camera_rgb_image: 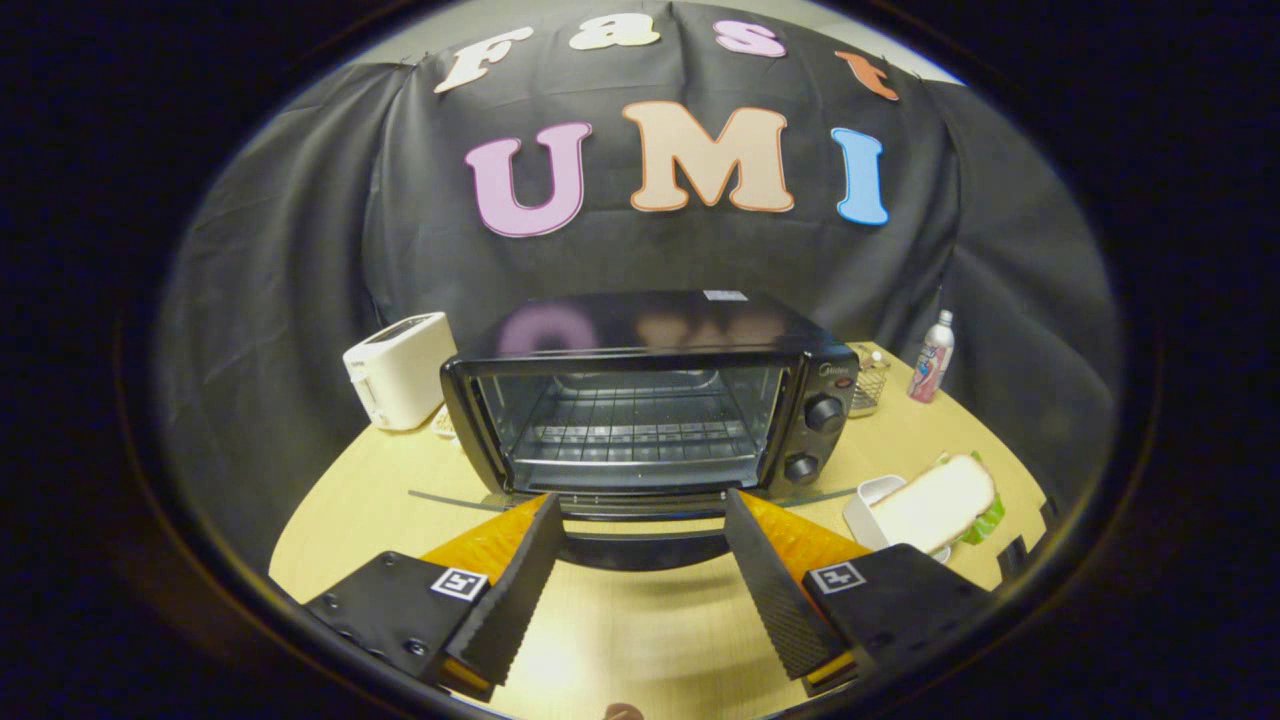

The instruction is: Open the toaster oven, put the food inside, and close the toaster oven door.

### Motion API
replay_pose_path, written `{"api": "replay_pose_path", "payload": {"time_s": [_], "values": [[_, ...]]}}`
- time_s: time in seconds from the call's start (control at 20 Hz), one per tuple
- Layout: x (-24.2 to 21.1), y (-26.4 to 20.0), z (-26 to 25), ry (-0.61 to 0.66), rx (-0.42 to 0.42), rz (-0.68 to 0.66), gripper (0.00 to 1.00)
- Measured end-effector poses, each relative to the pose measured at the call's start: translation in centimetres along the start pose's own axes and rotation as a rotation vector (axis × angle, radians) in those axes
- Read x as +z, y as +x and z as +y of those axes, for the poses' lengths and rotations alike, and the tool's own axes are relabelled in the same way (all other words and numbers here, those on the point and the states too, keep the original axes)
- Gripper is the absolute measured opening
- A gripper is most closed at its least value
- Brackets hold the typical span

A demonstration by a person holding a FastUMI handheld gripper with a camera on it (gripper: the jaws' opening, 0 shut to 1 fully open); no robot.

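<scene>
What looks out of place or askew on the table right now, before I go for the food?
Nothing stands out. The toaster oven sits square with its door folded down, rack bare. The sandwich rests on its white dish beside it, nothing spilled. The gripper is open, its fingers just ahead of the door.

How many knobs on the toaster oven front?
2, both on the toaster oven panel right of the open door: upper knob, lower knob just beyond the open gripper. None seem hidden.
</scene>
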State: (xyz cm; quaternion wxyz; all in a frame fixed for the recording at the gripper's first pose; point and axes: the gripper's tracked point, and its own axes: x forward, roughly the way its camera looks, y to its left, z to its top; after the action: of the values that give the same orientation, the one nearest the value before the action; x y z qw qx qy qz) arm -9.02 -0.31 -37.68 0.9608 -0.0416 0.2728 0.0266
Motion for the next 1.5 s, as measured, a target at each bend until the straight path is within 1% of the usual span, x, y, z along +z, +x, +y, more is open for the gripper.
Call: {"api": "replay_pose_path", "payload": {"time_s": [0.25, 0.4, 0.45, 0.5, 0.55, 0.65, 0.8, 0.9, 1.15, 1.3, 1.4, 1.45, 1.5], "values": [[-3.6, -0.8, -0.3, 0.000, -0.004, 0.089, 1.00], [-7.0, -0.8, -0.3, -0.060, -0.013, 0.189, 1.00], [-8.8, -0.9, -0.2, -0.088, -0.012, 0.241, 1.00], [-10.6, -1.0, -0.5, -0.119, -0.031, 0.289, 1.00], [-12.0, -0.8, -0.3, -0.130, -0.027, 0.321, 1.00], [-13.9, -0.3, -0.4, -0.161, -0.049, 0.355, 1.00], [-17.0, -0.9, 0.4, -0.168, -0.020, 0.442, 1.00], [-16.7, -0.6, 0.7, -0.135, -0.016, 0.414, 1.00], [-16.7, 0.1, 1.1, -0.103, -0.008, 0.438, 1.00], [-15.9, -0.6, 0.1, -0.139, -0.043, 0.438, 1.00], [-13.3, -2.2, -0.1, -0.110, -0.045, 0.370, 0.99], [-10.2, -3.0, 0.3, -0.073, -0.027, 0.275, 0.99], [-6.3, -3.3, 0.8, -0.025, -0.005, 0.139, 0.99]]}}
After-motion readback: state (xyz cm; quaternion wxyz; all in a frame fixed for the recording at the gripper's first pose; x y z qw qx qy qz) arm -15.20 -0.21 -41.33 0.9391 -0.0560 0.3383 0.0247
